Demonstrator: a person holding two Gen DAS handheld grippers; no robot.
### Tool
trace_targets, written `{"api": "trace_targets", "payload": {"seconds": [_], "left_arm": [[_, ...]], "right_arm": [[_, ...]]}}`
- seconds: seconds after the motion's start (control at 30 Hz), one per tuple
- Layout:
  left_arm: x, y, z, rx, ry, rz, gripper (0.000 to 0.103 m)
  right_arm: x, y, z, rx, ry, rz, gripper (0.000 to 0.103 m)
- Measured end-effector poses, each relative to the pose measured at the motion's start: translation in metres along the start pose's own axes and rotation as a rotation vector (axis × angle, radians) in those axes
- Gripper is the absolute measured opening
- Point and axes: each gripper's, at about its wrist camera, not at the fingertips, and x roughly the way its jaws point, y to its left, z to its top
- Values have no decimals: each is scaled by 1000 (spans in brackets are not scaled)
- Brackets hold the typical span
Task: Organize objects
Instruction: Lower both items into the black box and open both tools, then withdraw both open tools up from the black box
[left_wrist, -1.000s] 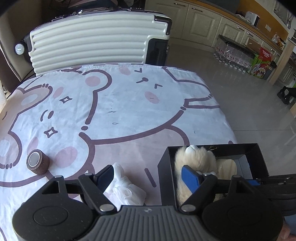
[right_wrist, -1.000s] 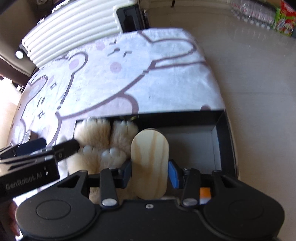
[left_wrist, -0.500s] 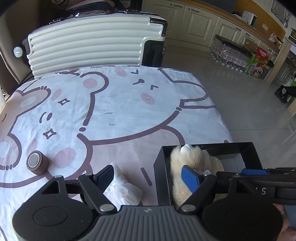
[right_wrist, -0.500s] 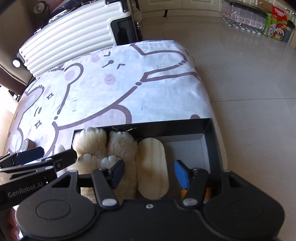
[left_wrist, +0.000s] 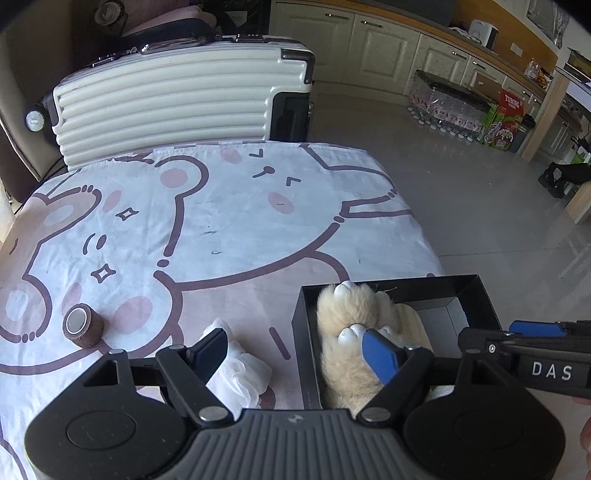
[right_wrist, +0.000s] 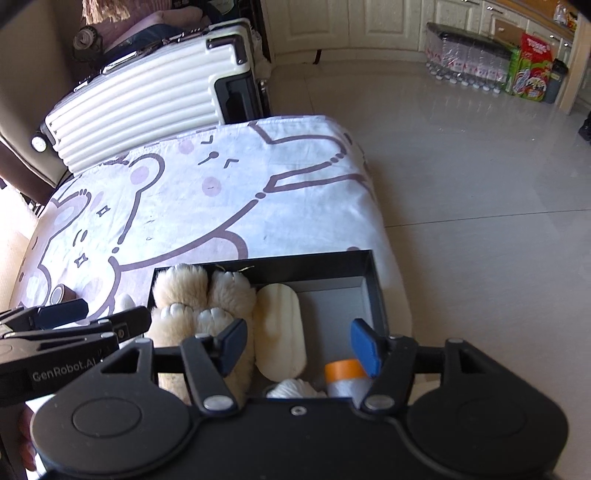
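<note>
Both grippers hang spread and empty over the near edge of the table (left_wrist: 229, 206), which is covered with a bear-print cloth. The right gripper (right_wrist: 299, 345) sits above the black box (right_wrist: 365, 269), where the furry paw slippers (right_wrist: 201, 295) fill the left side, the oval wooden piece (right_wrist: 279, 326) lies beside them with its long axis running away from the camera, and an orange-capped item (right_wrist: 345, 369) and something white (right_wrist: 295, 389) rest at the near end. The left gripper (left_wrist: 295, 354) straddles the box's left wall, one finger over a slipper and the other over the crumpled white cloth (left_wrist: 240, 373), which lies on the table just outside the box, directly under and slightly left of the gripper. Farther left, well apart, stands the brown tape roll (left_wrist: 83, 325), upright on its end. Judging by what is left loose, the white cloth looks like the next thing to pack, and the left gripper is plainly the nearer one; it would need only a small shift left and down.
</note>
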Motion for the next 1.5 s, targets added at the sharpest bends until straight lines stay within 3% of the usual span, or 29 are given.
{"api": "trace_targets", "payload": {"seconds": [0.6,0.9,1.1,1.5], "left_arm": [[-56,-13,-12,48,-35,5,82],[-74,-17,-20,73,-43,38,94],[-80,-18,-23,89,-48,53,100],[-84,-20,-29,121,-50,51,103]], "right_arm": [[-74,-9,-26,13,-108,-55,76],[-100,-17,-42,30,-145,-86,91],[-108,-21,-51,24,-174,-107,100],[-108,-29,-62,29,-175,-143,103]]}}
